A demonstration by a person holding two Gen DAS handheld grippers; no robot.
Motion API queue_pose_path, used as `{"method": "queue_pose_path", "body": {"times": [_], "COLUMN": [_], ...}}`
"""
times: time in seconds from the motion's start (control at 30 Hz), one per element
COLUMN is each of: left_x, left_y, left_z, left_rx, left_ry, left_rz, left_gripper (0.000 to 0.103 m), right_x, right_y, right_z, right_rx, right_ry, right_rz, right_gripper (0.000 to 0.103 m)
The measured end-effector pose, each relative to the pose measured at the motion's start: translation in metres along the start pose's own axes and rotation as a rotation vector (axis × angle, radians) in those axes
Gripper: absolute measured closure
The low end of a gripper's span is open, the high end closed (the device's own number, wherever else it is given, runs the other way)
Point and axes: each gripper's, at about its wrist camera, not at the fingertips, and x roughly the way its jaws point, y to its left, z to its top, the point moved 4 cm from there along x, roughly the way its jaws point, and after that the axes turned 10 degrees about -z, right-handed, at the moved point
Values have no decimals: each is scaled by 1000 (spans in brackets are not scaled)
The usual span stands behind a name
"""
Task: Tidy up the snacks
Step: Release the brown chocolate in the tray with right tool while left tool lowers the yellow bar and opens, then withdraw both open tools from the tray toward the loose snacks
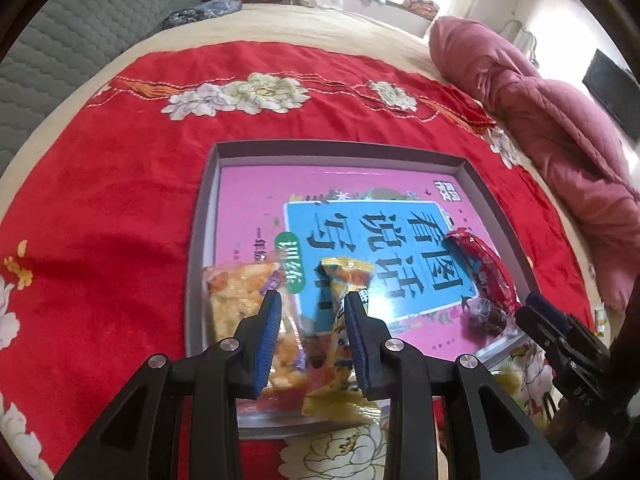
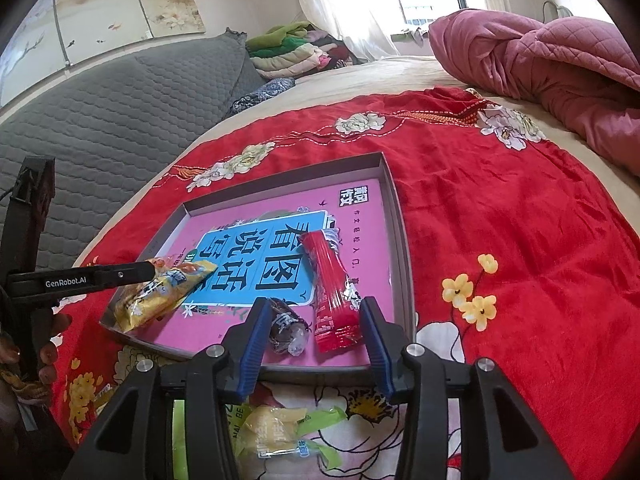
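Right under my right gripper, off the tray on the red cloth, lies a yellow-green pack that hasn't been put away yet. My right jaws stand wide apart with nothing between them, hovering at the near edge of the tray, which makes sense if that loose pack is my next pick. Inside the tray, near its right edge, the red stick lies lengthwise, and the dark candy sits just beside it at the near edge, so they look tucked into one row. Over on the other side, my left gripper is down at the tray's near left corner with the yellow pack; its pads sit on either side of it, but whether they are pinching it or have let go, I cannot tell from either view. To me it looks like that pack is being laid next to the orange pack, which rests against the left edge. A pink book lines the tray floor and gives everything a flat bed. My read: four snacks are in, one is out, so the job is nearly finished.
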Motion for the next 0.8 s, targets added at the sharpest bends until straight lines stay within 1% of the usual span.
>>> {"method": "queue_pose_path", "body": {"times": [0.1, 0.27, 0.33, 0.5, 0.63, 0.8], "left_x": [-4, -13, -17, -23, -29, -34], "left_y": [4, 7, 8, 8, 5, -1], "left_z": [1, -2, -5, -7, -6, -6], "left_rx": [-14, -7, -12, -21, -18, -10], "left_ry": [-6, -10, -8, -13, -22, -27], "left_rz": [-2, 3, -6, -16, -21, -25], "left_gripper": [70, 70, 69, 60, 59, 53], "right_x": [0, -2, -3, -6, -8, -9], "right_y": [-1, -2, -2, -4, -6, -8], "right_z": [0, 0, 1, 2, 3, 3], "right_rx": [6, 13, 17, 26, 28, 35], "right_ry": [-1, -3, -6, -13, -16, -19], "right_rz": [3, 3, 4, 5, 5, -4], "right_gripper": [52, 52, 51, 48, 47, 43]}}
